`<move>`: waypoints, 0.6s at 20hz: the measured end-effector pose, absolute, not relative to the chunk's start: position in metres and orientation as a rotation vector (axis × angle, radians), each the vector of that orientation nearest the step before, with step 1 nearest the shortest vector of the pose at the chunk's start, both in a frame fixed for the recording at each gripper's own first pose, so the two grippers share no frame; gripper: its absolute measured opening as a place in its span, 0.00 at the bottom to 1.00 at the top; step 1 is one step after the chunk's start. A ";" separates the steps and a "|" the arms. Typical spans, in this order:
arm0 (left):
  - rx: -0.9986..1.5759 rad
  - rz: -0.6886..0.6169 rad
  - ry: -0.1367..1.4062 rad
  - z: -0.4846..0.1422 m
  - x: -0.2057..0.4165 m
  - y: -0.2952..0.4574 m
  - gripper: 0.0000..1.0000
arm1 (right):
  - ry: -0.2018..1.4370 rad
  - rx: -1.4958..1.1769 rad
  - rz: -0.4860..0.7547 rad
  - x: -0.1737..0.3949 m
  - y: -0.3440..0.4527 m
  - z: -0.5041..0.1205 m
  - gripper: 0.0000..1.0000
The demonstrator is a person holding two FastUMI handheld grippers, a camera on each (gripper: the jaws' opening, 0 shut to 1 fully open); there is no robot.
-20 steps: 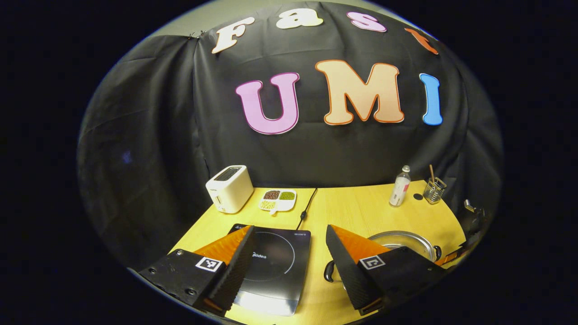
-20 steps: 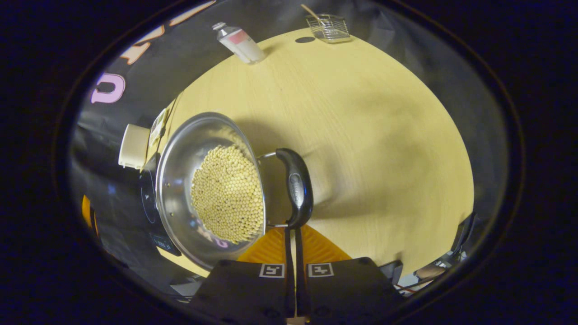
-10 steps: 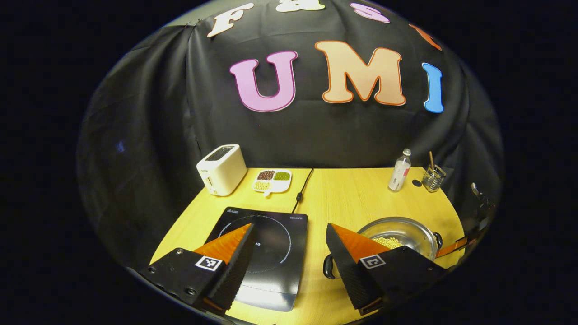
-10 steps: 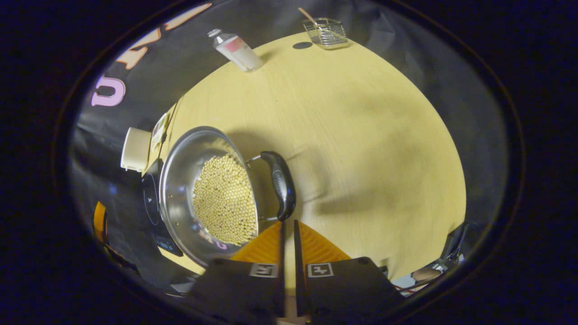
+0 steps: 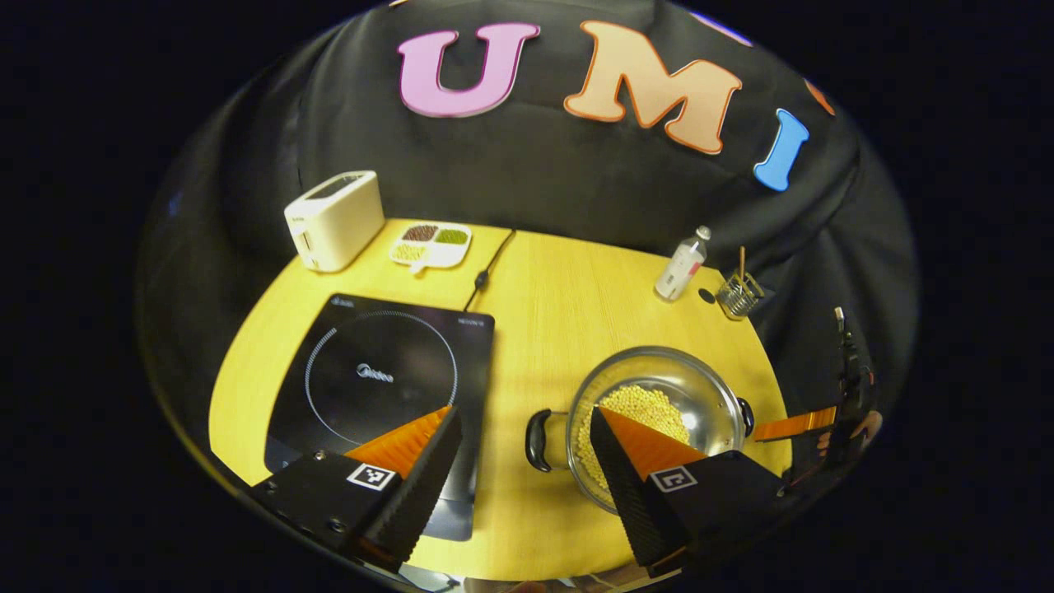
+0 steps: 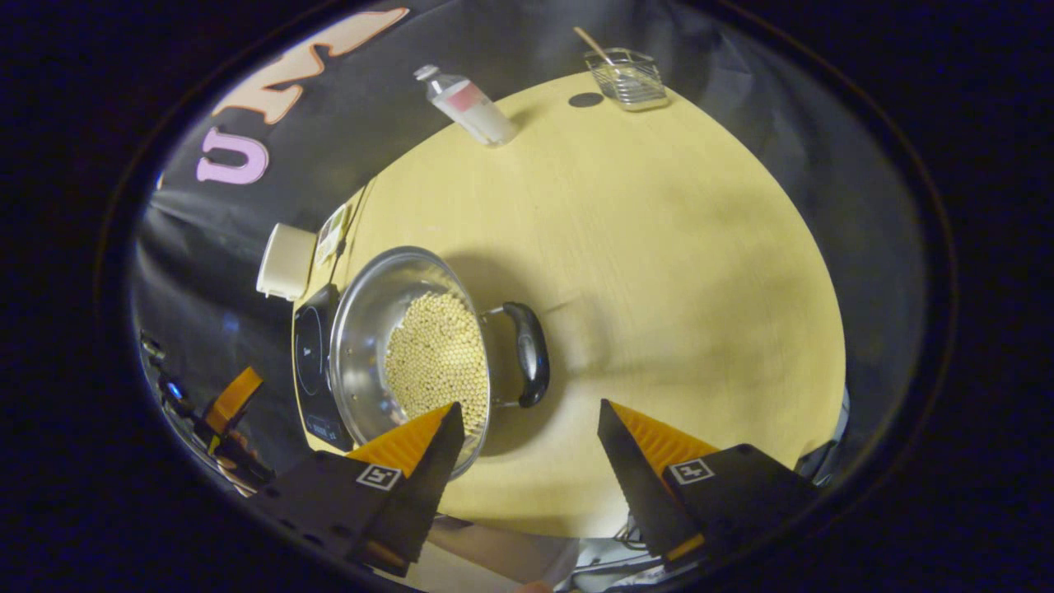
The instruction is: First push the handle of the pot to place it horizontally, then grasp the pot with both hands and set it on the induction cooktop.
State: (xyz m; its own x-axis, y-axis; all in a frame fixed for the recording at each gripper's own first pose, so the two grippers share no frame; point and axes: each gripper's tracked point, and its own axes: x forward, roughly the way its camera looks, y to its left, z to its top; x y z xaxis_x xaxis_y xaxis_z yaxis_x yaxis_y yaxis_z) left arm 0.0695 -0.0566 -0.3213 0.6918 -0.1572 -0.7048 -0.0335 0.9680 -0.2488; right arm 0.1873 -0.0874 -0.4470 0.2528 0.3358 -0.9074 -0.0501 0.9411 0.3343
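Pot (image 5: pixel 659 412) on the yellow table (image 5: pixel 560 313), seen in the left gripper view just to the right of the induction cooktop (image 5: pixel 379 379), not yet on it. Steel, round, loaded with pale beans (image 5: pixel 638 408); likely heavy for its size and smooth at the wall, so liable to slip if pinched there. Black loop handles on opposite sides: left handle (image 5: pixel 538 429) toward the cooktop, right handle (image 5: pixel 746 416) at the far rim. Best taken by those two handles, kept level so nothing spills. Left gripper (image 5: pixel 523 432) spread wide, grasping nothing, one finger over the cooktop's edge, the other over the pot's near rim, with the left handle between. Other gripper small at the right edge.

Same pot (image 6: pixel 412 346) in the right gripper view, beans (image 6: pixel 436 354) inside, its near handle (image 6: pixel 529 352) lying roughly flat, pointing away from the bowl. Right gripper (image 6: pixel 531 436) released and empty, parted just short of that handle, touching nothing. Cooktop (image 6: pixel 311 371) beyond the pot.
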 end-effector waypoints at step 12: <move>-0.244 -0.132 1.136 -0.407 0.073 -0.093 0.94 | 1.390 0.215 0.432 0.211 -0.047 -0.486 0.94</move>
State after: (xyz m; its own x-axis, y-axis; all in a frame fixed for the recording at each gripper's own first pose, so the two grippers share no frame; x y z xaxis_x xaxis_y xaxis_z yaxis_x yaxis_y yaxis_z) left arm 0.0734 -0.0926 -0.4074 0.4169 -0.2276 -0.8800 -0.0195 0.9657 -0.2591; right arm 0.2110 -0.0471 -0.4858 0.1183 0.4170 -0.9012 -0.1677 0.9029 0.3957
